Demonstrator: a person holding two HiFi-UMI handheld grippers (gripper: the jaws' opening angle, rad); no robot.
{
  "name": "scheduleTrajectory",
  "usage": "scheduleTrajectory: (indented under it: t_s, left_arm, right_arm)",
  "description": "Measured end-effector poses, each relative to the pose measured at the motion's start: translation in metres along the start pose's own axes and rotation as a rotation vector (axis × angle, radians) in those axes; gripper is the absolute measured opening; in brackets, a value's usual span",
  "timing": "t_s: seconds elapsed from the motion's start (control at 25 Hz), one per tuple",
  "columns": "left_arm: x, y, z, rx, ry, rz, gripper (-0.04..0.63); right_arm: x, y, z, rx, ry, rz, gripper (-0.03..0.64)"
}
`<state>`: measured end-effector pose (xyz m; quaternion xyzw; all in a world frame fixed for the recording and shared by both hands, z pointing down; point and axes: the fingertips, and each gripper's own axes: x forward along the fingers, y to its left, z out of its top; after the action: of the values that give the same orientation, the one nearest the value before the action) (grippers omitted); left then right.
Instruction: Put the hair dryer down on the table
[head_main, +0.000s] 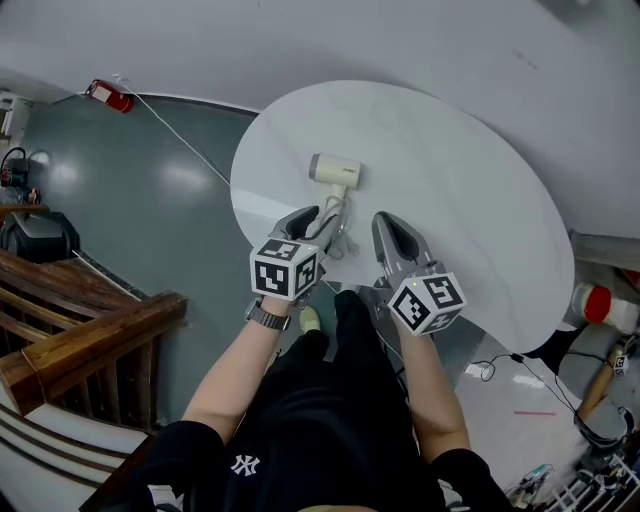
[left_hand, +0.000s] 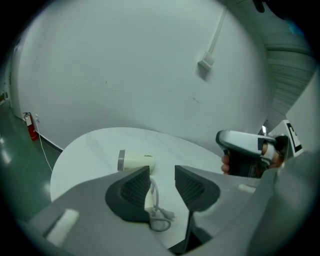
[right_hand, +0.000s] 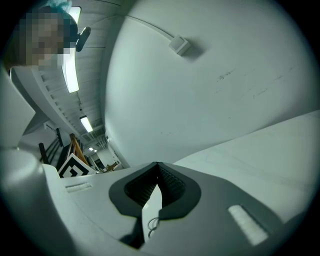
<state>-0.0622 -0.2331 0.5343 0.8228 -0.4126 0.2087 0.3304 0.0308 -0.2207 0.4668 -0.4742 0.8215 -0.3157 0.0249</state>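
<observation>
The round white table (head_main: 450, 180) takes up most of the head view. Both bare forearms reach forward from the body, side by side, with a watch (head_main: 268, 317) on the left wrist. The hands hold the grippers over the table's near edge, pointing away from the person. The left gripper (head_main: 318, 222) has its jaws apart and clamps nothing. The right gripper (right_hand: 158, 167) has its jaw tips pressed together, empty. The hair dryer (head_main: 335, 171) lies on its side on the table just ahead of the left gripper, handle toward the person. Its coiled cord (left_hand: 159, 217) rests on the tabletop below the left jaws.
</observation>
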Motion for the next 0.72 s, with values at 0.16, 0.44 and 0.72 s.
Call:
scheduleTrajectory:
  t_s: [0.16, 0.44, 0.72]
  left_arm:
    - [-0.038, -0.016, 0.012, -0.007, -0.086, -0.051, 0.093]
    - [-0.1, -0.034, 0.019, 0.007, -0.182, -0.083, 0.054]
    - [-0.15, -0.053, 0.026, 0.032, -0.267, -0.115, 0.009]
  right_arm:
    - [-0.016, 0.022, 0.002, -0.042, -0.015, -0.018, 0.023]
    - [-0.046, 0.061, 0.005, -0.079, -0.056, -0.034, 0.023]
    - [-0.069, 0.102, 0.009, -0.131, -0.093, -0.034, 0.023]
